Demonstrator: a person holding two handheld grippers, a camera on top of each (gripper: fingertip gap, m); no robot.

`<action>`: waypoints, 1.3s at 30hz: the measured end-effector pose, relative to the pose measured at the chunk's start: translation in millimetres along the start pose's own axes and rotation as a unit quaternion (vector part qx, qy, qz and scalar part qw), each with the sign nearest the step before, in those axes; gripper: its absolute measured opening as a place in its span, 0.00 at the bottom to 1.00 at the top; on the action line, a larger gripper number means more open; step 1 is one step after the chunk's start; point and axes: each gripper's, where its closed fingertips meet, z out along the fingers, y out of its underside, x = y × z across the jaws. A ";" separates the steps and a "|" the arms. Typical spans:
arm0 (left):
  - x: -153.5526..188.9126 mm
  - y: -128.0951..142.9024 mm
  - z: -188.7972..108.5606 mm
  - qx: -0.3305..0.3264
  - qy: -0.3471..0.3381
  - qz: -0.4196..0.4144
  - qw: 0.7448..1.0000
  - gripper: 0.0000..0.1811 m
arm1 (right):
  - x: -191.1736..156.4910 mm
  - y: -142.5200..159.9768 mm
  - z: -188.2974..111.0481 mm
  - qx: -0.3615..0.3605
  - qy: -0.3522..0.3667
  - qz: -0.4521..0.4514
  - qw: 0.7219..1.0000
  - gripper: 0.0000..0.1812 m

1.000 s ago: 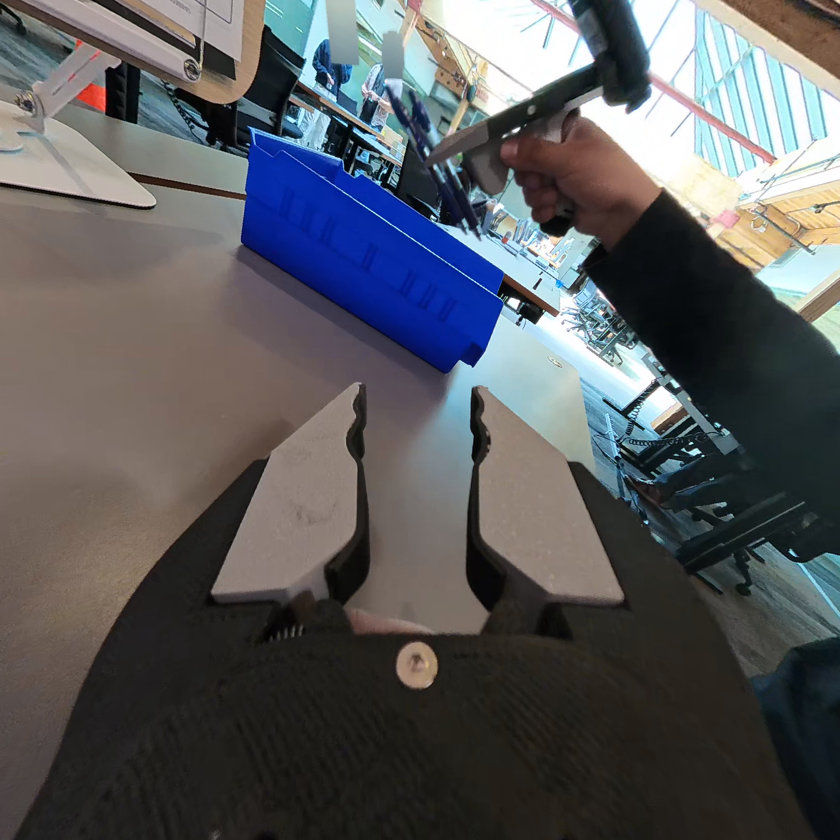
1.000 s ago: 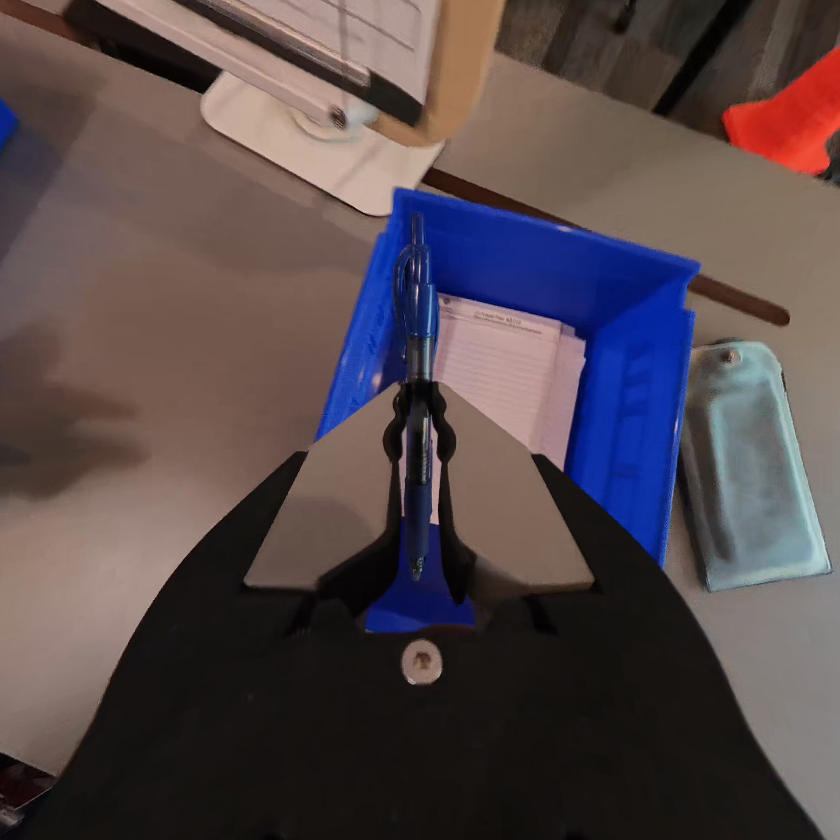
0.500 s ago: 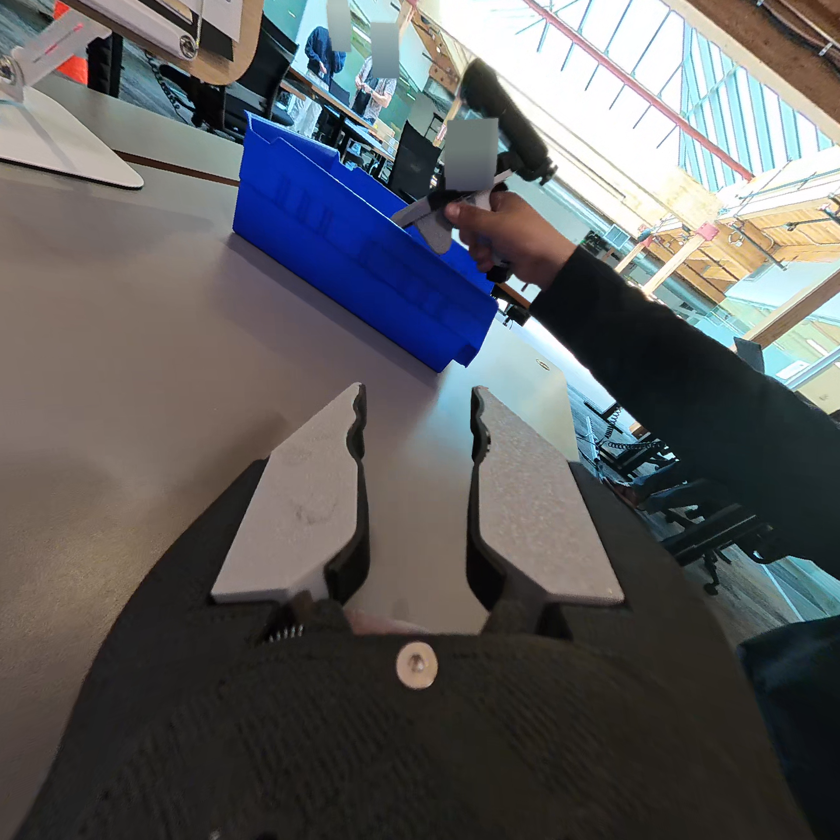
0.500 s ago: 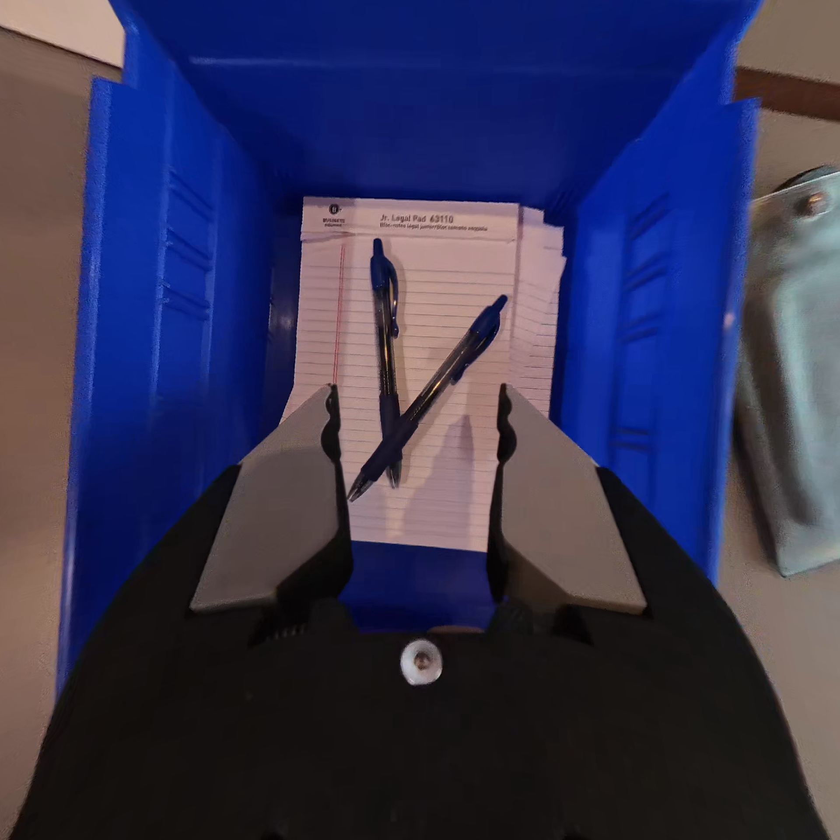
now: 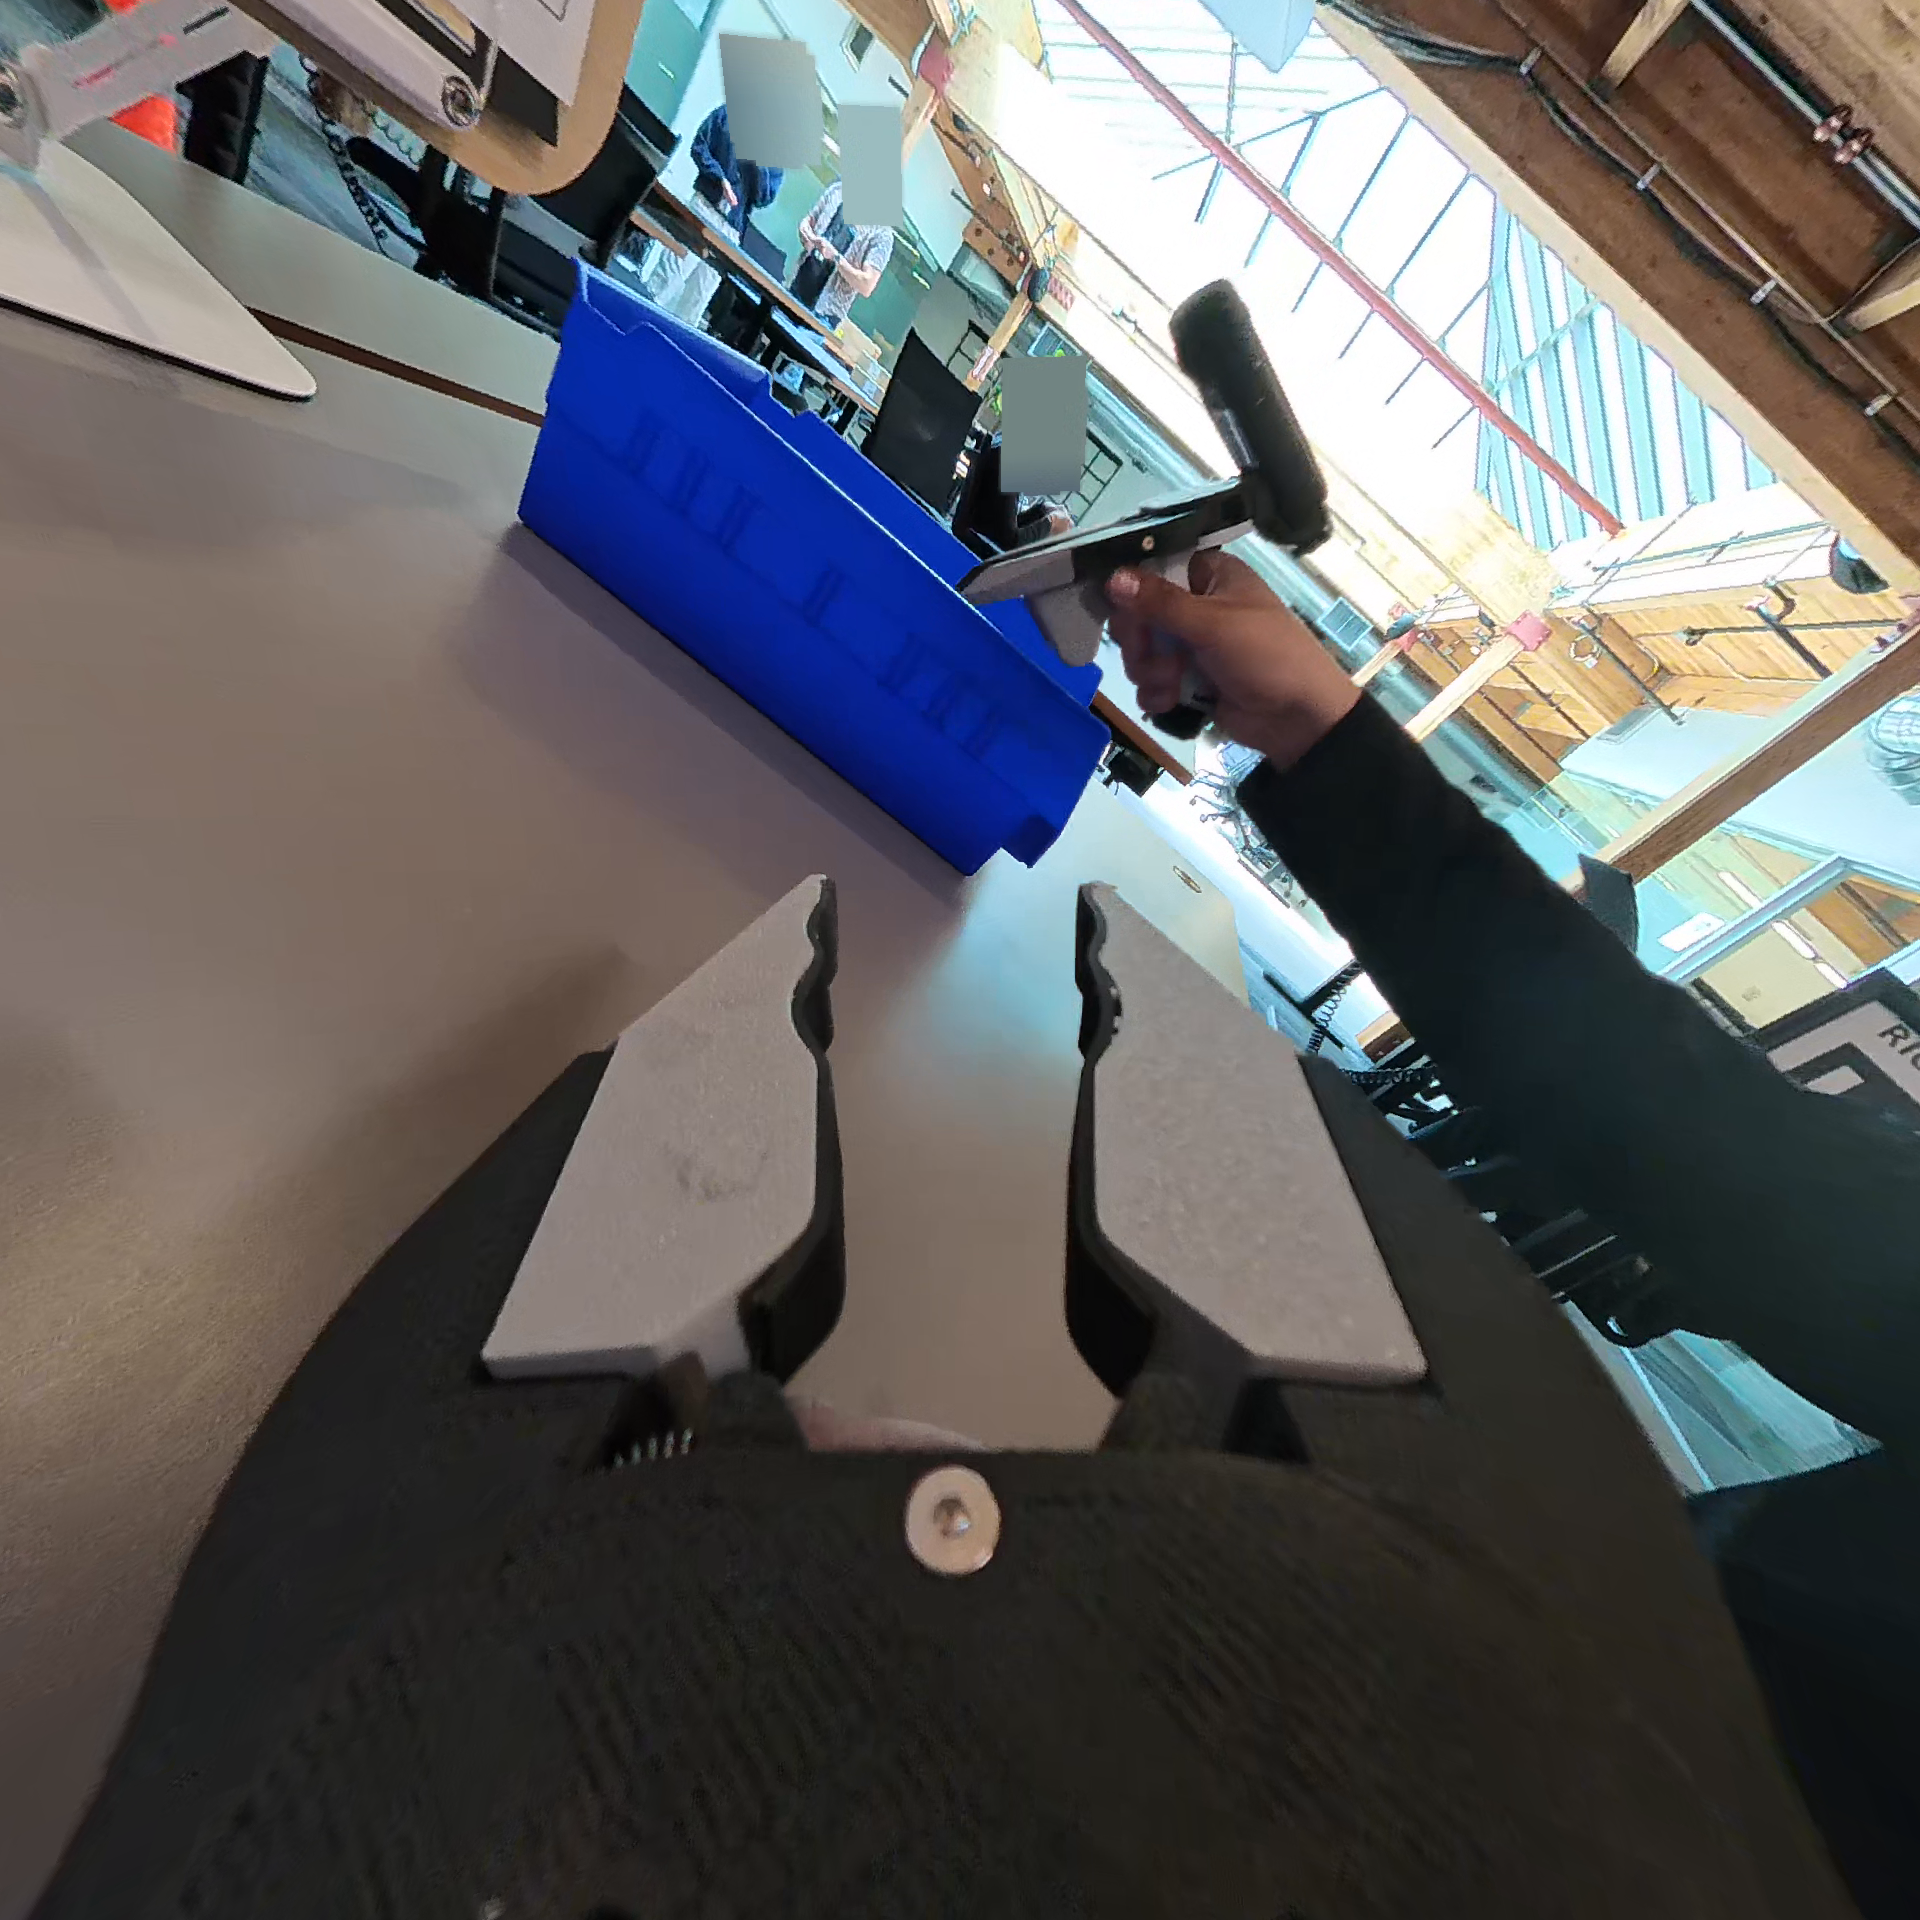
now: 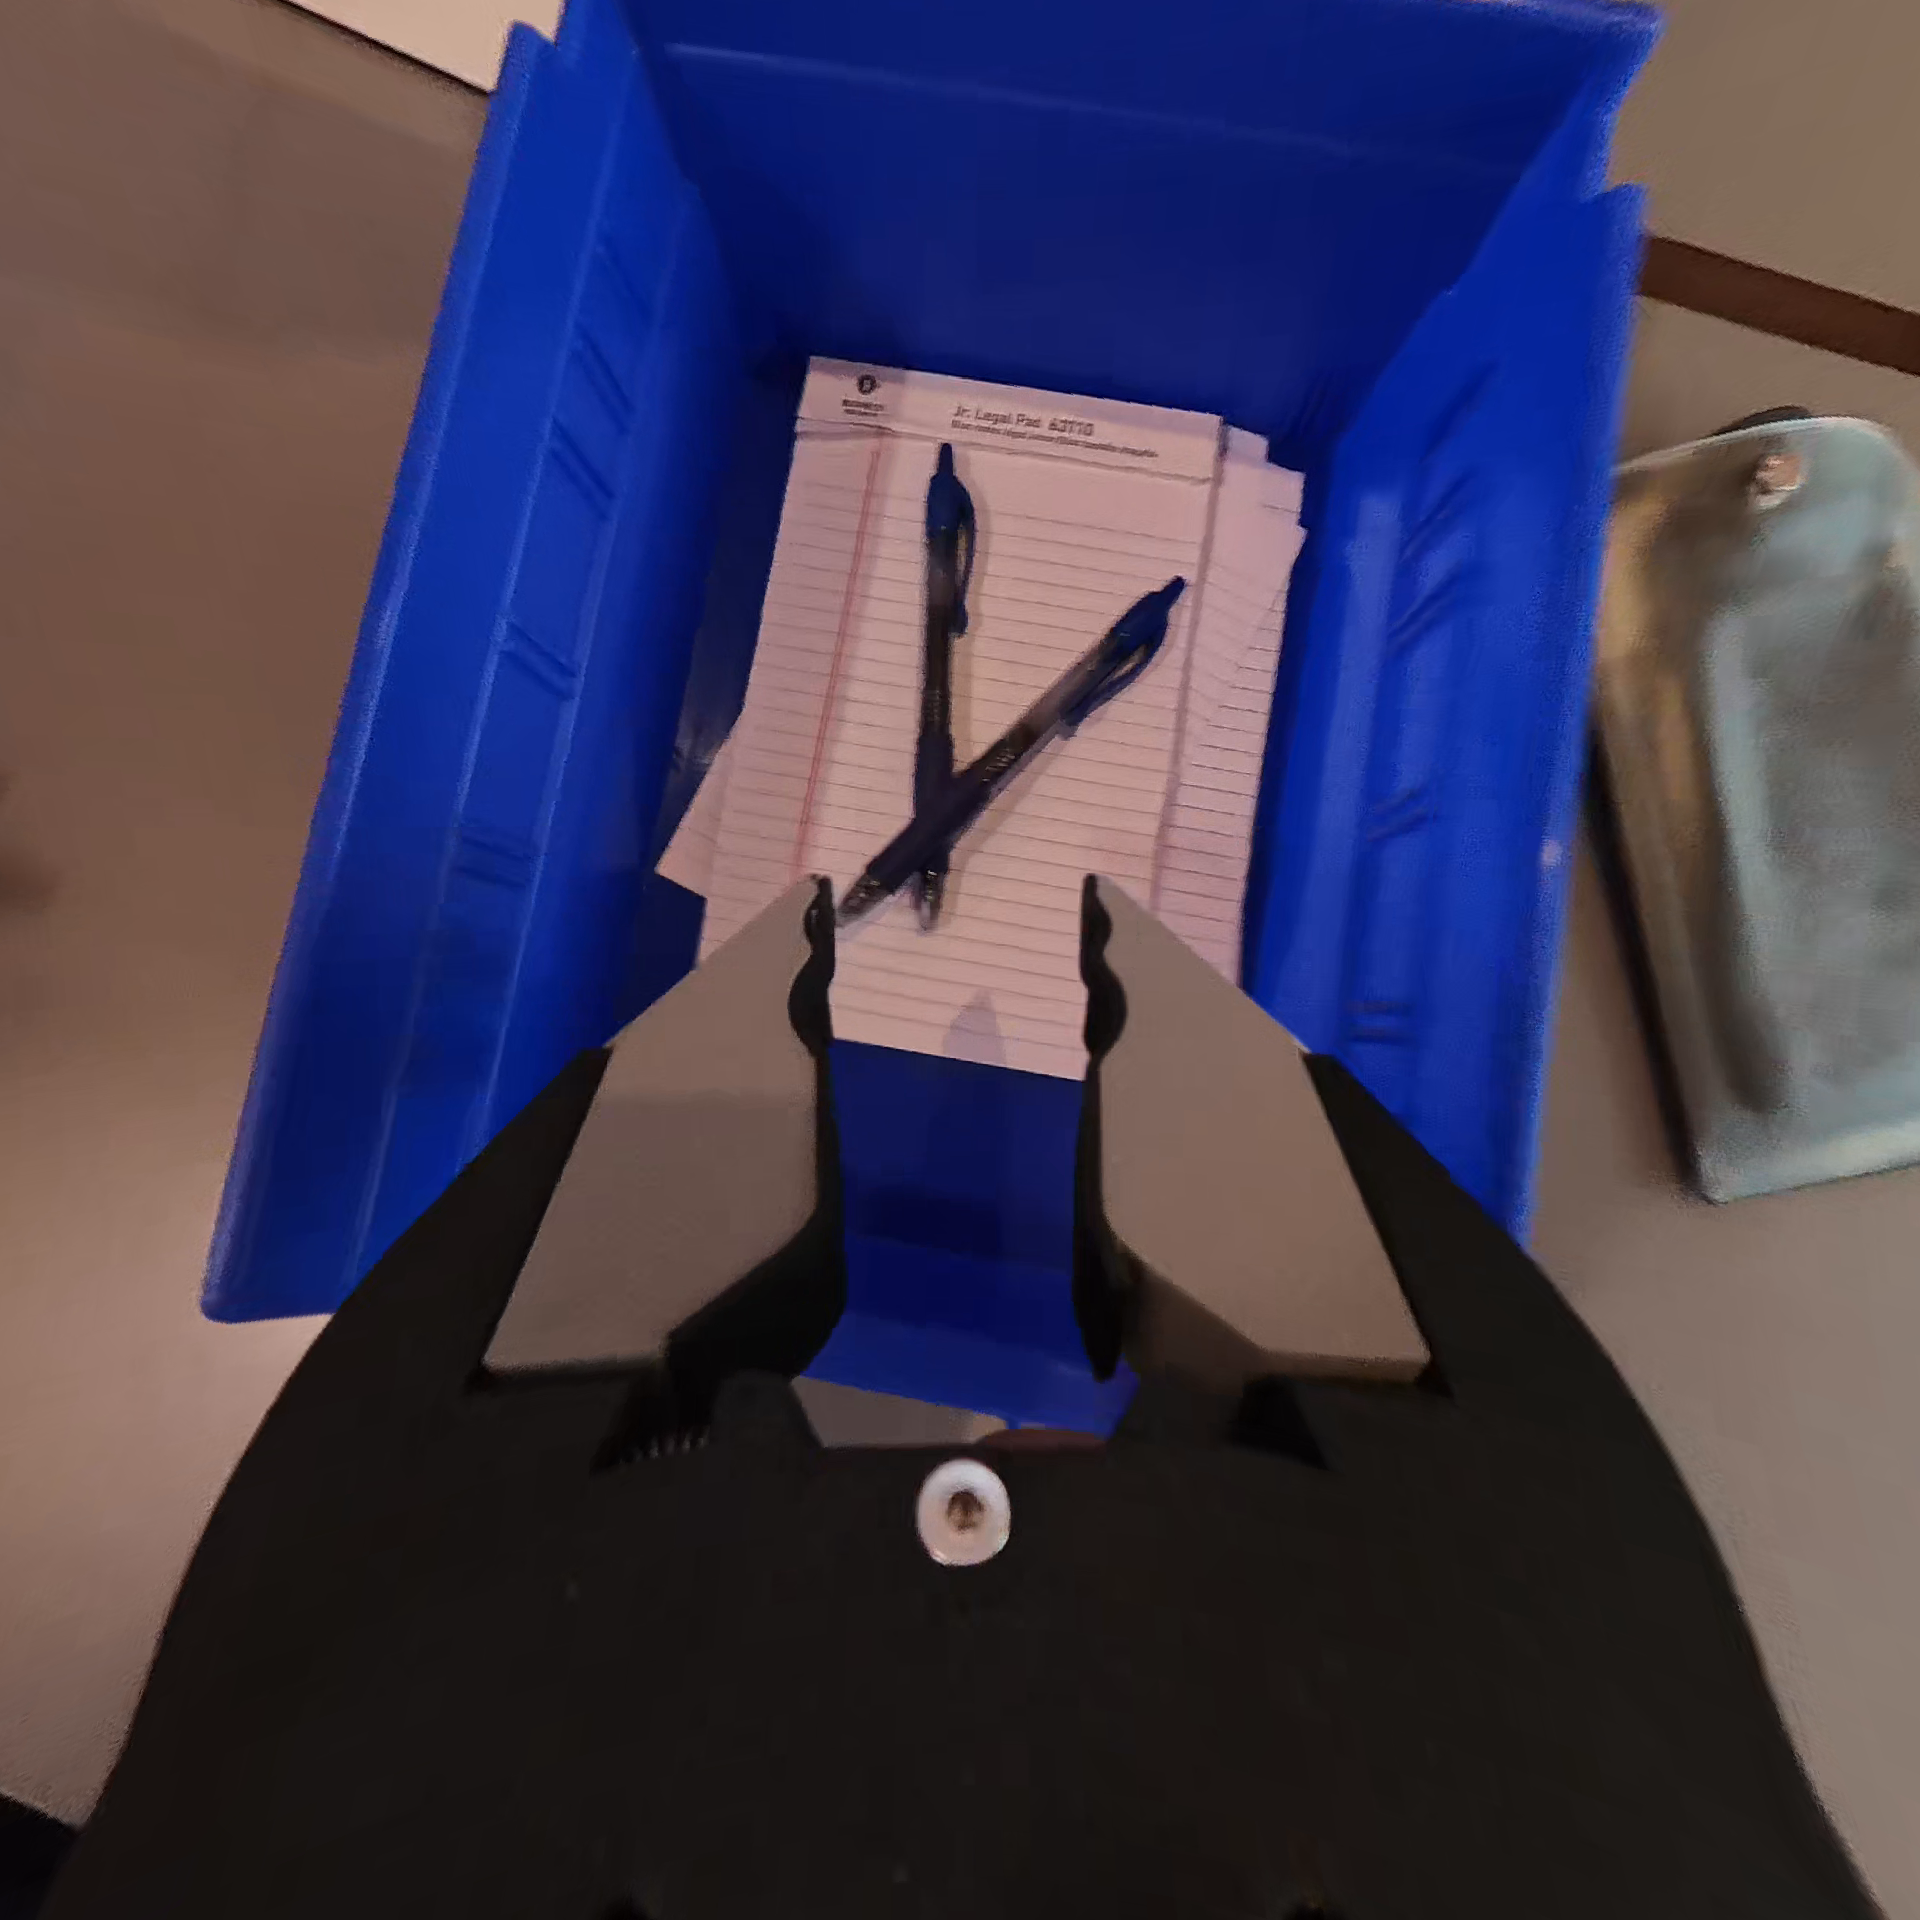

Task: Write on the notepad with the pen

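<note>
A white lined notepad (image 6: 1039,966) lies on the floor of a blue bin (image 6: 499,727). Two blue pens lie crossed on it, one upright (image 6: 943,582) and one slanted (image 6: 1081,696). My right gripper (image 6: 951,904) hangs open and empty above the bin's near end, its fingertips just short of the pen tips. My left gripper (image 5: 954,914) is open and empty low over the grey table (image 5: 260,779), with the bin (image 5: 790,613) ahead of it. The right gripper (image 5: 1049,566) shows there above the bin, held by a hand.
A pale green pouch (image 6: 1787,790) lies right of the bin. A white stand base (image 5: 125,281) sits at the table's far left. Loose lined sheets (image 6: 1262,582) stick out under the notepad. Chairs and people stand beyond the table. The left gripper's tips are roughly 35 cm from the right gripper's.
A second ago my right gripper held a blue pen above the bin. It opened, the pen dropped onto the notepad beside the other, and the gripper has drawn back a little. The left has barely moved.
</note>
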 end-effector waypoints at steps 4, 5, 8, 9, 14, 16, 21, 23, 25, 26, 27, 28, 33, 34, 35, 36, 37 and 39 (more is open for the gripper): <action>-0.8 -2.0 -1.7 0.007 0.003 -0.009 1.000 0.24 | -32.7 -4.6 25.1 -0.009 -0.081 0.050 0.995 0.18; -1.3 -2.0 -1.5 0.007 0.004 -0.012 1.000 0.24 | -38.4 -4.7 31.5 -0.016 -0.099 0.064 0.993 0.18; -1.7 -1.7 -1.1 0.004 0.007 -0.018 1.000 0.24 | -41.9 7.3 48.1 -0.064 -0.111 0.081 0.988 0.19; -1.8 -1.4 -1.0 0.003 0.008 -0.019 1.000 0.24 | -36.1 15.0 50.9 -0.088 -0.092 0.075 0.989 0.18; -1.1 3.1 2.8 -0.016 0.012 -0.020 1.000 0.24 | 11.4 26.7 33.9 -0.124 0.044 0.023 0.991 0.15; -0.5 4.4 3.6 -0.020 0.012 -0.018 1.000 0.24 | 8.2 22.1 25.7 -0.108 0.030 0.026 0.993 0.15; 0.6 2.0 0.6 -0.008 0.011 -0.015 1.000 0.24 | 7.3 0.5 -4.2 -0.027 0.001 0.040 0.999 0.21; 1.1 2.1 0.0 -0.006 0.011 -0.016 1.000 0.24 | 24.4 -7.7 -21.6 0.016 0.032 0.046 0.998 0.23; 1.7 2.8 0.0 -0.007 0.011 -0.016 1.000 0.24 | 45.8 -11.1 -40.3 0.050 0.067 0.055 0.995 0.28; 2.1 3.2 0.1 -0.008 0.012 -0.015 1.000 0.24 | 56.8 -10.5 -48.7 0.063 0.084 0.060 0.993 0.30; 2.1 3.6 0.3 -0.008 0.011 -0.015 1.000 0.24 | 68.4 -7.6 -55.8 0.069 0.103 0.065 0.990 0.33; 2.0 3.9 0.4 -0.009 0.010 -0.014 1.000 0.24 | 79.7 -2.2 -60.9 0.066 0.123 0.068 0.988 0.35; 1.1 4.6 0.8 -0.010 0.007 -0.015 1.000 0.24 | 95.5 47.6 -47.5 -0.044 0.138 0.044 0.989 0.37; 1.4 4.6 0.7 -0.010 0.007 -0.015 1.000 0.24 | 95.0 58.0 -40.7 -0.071 0.135 0.038 0.988 0.37; 1.9 4.5 0.5 -0.009 0.008 -0.015 1.000 0.24 | 95.0 67.2 -33.7 -0.093 0.133 0.030 0.986 0.36; 2.5 4.6 0.1 -0.008 0.009 -0.017 1.000 0.24 | 96.0 75.3 -26.9 -0.112 0.135 0.021 0.984 0.32; 2.9 4.6 -0.6 -0.005 0.009 -0.019 1.000 0.24 | 96.9 82.1 -20.7 -0.127 0.137 0.011 0.982 0.17; 4.6 4.6 -2.4 0.004 0.006 -0.020 1.000 0.24 | 96.9 82.4 -15.9 -0.121 0.142 -0.003 0.982 0.12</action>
